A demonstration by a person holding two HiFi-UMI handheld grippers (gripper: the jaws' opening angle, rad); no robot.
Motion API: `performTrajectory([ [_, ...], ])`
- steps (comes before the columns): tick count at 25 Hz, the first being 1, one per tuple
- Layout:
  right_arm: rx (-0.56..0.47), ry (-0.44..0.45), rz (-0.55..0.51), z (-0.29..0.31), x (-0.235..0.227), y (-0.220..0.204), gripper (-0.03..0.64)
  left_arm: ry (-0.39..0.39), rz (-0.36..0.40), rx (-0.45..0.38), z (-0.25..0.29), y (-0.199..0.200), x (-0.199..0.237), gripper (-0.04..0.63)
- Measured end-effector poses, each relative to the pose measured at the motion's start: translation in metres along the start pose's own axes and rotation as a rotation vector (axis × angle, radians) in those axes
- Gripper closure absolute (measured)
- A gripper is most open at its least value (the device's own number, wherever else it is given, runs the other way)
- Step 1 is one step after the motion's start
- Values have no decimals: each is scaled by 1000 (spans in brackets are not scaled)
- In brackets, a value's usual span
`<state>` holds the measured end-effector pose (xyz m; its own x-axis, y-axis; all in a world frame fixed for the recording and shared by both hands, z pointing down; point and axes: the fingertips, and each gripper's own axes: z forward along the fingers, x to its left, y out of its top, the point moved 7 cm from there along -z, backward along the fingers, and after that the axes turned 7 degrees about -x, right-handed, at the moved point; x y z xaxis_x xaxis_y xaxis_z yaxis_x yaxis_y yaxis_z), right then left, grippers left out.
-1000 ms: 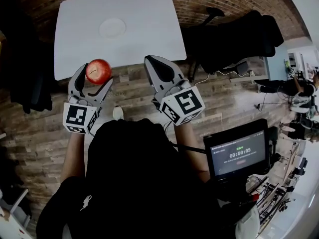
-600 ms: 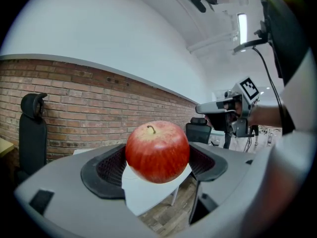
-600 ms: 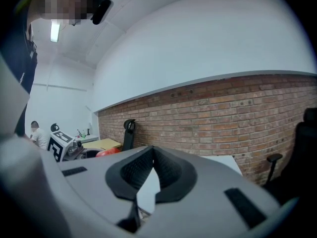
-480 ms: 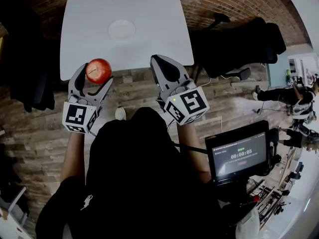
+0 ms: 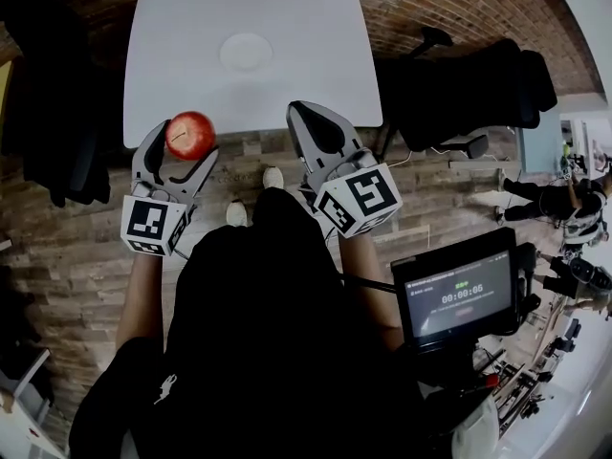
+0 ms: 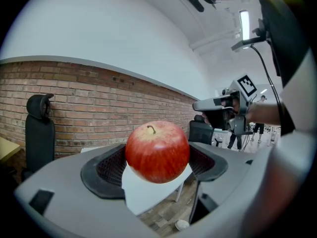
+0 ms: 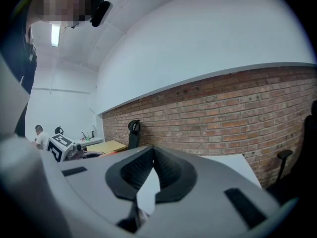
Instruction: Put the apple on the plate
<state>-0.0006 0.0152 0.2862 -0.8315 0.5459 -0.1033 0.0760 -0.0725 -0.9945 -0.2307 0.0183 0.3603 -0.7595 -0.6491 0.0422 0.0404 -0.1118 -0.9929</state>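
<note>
- Left tool [image 5: 182, 147] is pinching the apple [image 5: 189, 135]; the left gripper view shows both dark pads pressed on the apple's flanks at its widest part, stem up.
- The apple [image 6: 157, 151] is in the air, left of centre in the head view. There it overlaps the near-left edge of the white desk [image 5: 316, 75].
- The plate [image 5: 245, 52] sits at upper centre of the head view, in the middle of the desk, with nothing on it. It lies up and right of the apple and well apart from it.
- Right tool [image 5: 313, 127] has its jaws pressed together at the tips with nothing between them. It hangs over the wooden floor [image 5: 76, 228], lower right of the plate.
- Handling, as a judgement:
  - The apple is stiff, round and smooth-skinned, so it can slip out of the pads or roll once released.
  - It looks moderately heavy for its size.
  - It bruises under a hard squeeze or a drop.
- The current hold across the widest part looks right. Gripping higher or lower would tend to squeeze the apple out.
- Next move likely needs the apple carried up and right over the plate, then set down low on its base before the jaws spread.
</note>
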Motion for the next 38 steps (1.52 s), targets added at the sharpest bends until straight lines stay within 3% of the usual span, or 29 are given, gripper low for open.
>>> performTrajectory([
  [9, -27, 44, -4, 14, 0, 7, 614, 21, 37, -28, 3, 8, 7, 201],
  [21, -26, 106, 21, 60, -63, 7, 614, 58, 59, -6, 70, 17, 20, 201],
  [25, -30, 140, 50, 84, -104, 7, 614, 64, 44, 10, 116, 18, 28, 201],
  [34, 17, 234, 59, 106, -92, 11, 614, 107, 8, 49, 107, 15, 32, 201],
  [38, 48, 280, 74, 126, -116, -1, 614, 131, -8, 87, 136, 5, 38, 201],
])
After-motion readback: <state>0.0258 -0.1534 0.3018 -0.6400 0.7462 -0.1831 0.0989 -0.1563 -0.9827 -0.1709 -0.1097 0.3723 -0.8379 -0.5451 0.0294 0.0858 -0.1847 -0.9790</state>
